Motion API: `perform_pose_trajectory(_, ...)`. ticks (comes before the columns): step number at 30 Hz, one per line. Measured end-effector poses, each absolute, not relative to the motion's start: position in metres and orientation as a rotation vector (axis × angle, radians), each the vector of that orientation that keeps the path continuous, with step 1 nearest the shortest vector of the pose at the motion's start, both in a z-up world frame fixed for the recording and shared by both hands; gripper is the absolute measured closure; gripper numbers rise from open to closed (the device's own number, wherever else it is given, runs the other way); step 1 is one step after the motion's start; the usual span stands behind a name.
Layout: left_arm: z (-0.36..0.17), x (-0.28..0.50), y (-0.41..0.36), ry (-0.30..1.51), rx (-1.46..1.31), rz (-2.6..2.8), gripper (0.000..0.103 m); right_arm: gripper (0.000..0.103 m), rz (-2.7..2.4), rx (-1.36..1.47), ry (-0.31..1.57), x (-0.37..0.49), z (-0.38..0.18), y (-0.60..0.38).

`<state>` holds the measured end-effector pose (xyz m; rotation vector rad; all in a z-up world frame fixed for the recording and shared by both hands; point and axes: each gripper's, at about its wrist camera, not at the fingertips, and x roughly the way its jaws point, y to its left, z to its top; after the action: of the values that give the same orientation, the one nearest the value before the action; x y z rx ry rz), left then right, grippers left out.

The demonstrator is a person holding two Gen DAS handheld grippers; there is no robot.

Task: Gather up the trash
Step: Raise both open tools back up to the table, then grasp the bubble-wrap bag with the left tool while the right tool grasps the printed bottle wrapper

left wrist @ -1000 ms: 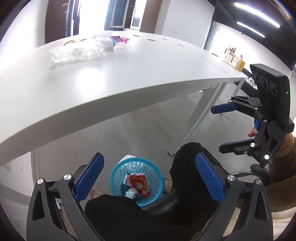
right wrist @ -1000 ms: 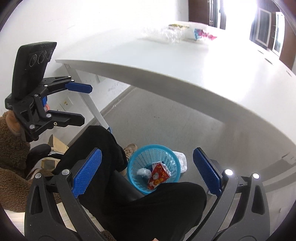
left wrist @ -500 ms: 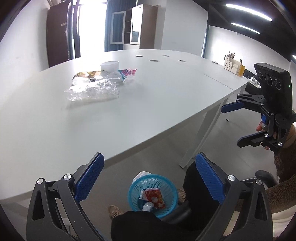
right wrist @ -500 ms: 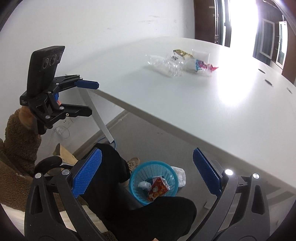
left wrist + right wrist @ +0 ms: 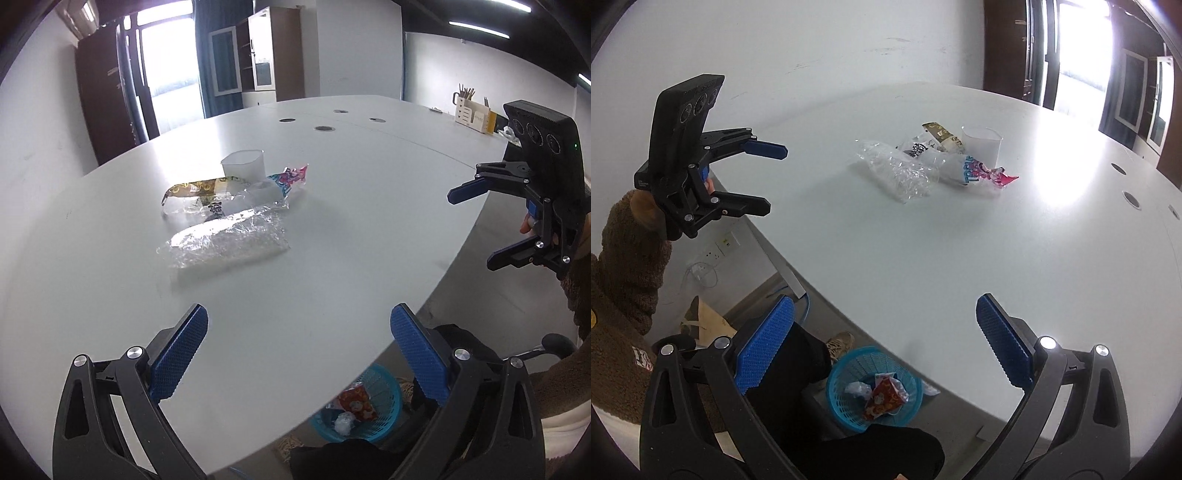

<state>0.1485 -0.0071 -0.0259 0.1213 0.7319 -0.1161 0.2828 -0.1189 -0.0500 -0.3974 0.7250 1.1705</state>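
A heap of trash lies on the white table: a crumpled clear plastic bag, a gold-and-black wrapper, a pink-and-blue wrapper and a clear plastic cup. The same bag, pink wrapper and cup show in the right wrist view. My left gripper is open and empty above the table's near edge. My right gripper is open and empty, also near the edge. A blue mesh bin stands on the floor with a red wrapper and crumpled paper inside.
The bin also shows under the table edge in the left wrist view. The person's black-trousered legs are beside the bin. Round cable holes and a desk organiser sit far back on the table.
Both grippers have risen from looking under the table at the bin to looking over the tabletop at the trash heap. Both stayed open and empty.
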Motion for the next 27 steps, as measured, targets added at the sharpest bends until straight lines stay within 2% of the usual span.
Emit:
perform_pose_trajectory(22, -0.041, 0.278, 0.044, 0.84, 0.336, -0.332, 0.006, 0.009, 1.202, -0.511, 0.726, 0.441, -0.057, 0.022)
perform_pose_trajectory(27, -0.051, 0.29, 0.052, 0.895, 0.339, -0.466, 0.006, 0.009, 1.245, -0.495, 0.812, 0.462, -0.073, 0.046)
